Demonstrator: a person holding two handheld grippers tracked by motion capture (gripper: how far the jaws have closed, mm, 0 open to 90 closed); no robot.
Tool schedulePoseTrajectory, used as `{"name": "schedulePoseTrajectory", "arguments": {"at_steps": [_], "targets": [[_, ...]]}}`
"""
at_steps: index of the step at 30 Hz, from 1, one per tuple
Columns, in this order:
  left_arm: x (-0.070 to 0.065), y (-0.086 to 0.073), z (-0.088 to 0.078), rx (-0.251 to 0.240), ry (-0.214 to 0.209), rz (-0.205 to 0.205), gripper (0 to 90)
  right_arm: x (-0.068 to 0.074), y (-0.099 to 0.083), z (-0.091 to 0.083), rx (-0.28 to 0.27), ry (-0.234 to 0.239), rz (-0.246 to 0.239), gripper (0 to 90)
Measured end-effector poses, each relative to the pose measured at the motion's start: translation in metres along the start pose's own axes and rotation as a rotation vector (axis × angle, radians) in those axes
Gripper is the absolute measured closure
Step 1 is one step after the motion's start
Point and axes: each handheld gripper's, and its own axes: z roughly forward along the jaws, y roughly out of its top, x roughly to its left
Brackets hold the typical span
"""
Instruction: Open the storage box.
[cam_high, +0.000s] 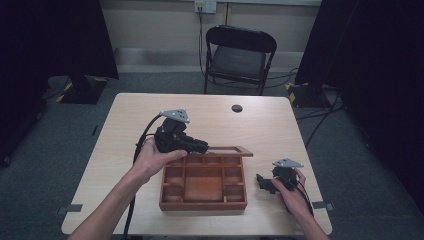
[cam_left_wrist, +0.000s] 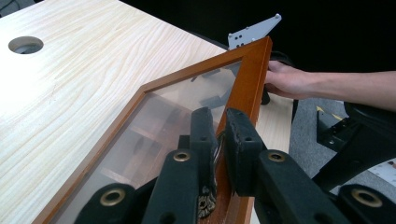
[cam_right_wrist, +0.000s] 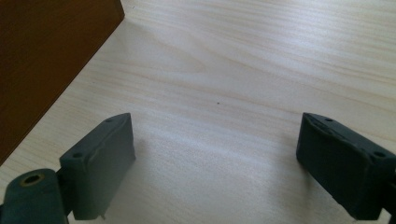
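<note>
1. Your left hand-held gripper (cam_left_wrist: 219, 140) is clamped on the frame of the box's glass lid (cam_left_wrist: 254, 79), holding it raised; the lid's free corner rises ahead of the jaws.
2. The box (cam_high: 203, 202) sits on the desk (cam_high: 130, 120) just below and in front of that gripper, its compartments apparently empty.
3. Your right hand-held gripper (cam_right_wrist: 215, 158) rests with jaws spread wide over bare desk, box wall just to its left.
4. This looks like lid handling, opening or closing; next, swing it steadily and brace the box if it shifts.
</note>
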Motion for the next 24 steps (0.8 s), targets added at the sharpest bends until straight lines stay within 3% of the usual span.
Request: {"name": "schedulePoseTrajectory", "arguments": {"at_steps": [24], "targets": [[0.0075, 0.0048, -0.0029, -0.024, -0.010, -0.008, 82.6, 0.0000, 0.0000, 0.0000, 0.000, 0.000, 0.000, 10.9]]}}
